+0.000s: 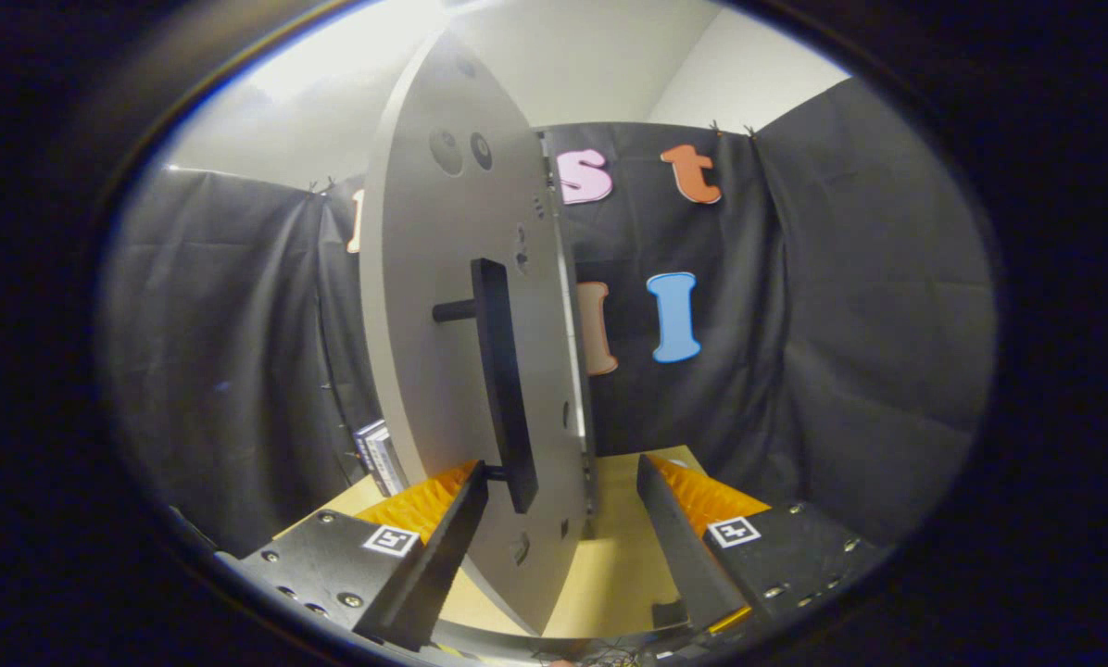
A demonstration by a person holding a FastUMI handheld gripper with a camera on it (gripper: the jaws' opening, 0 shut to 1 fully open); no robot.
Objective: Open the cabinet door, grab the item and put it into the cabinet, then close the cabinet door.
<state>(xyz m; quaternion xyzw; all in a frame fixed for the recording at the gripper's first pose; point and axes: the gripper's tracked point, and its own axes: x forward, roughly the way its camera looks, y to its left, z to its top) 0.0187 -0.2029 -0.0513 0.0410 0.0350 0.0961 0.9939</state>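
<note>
No readable text; the item (380, 456) label seems too blurred.

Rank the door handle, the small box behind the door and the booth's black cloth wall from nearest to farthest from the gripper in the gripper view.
The gripper is open.
1. Door handle: on the cabinet door, its lower end between the fingers.
2. Small box: on the table, behind the door.
3. Cloth wall: beyond everything, at the back.

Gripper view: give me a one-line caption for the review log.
Open gripper straddling the edge of the grey cabinet door, its black bar handle just ahead of the fingers, above a wooden tabletop.
</note>
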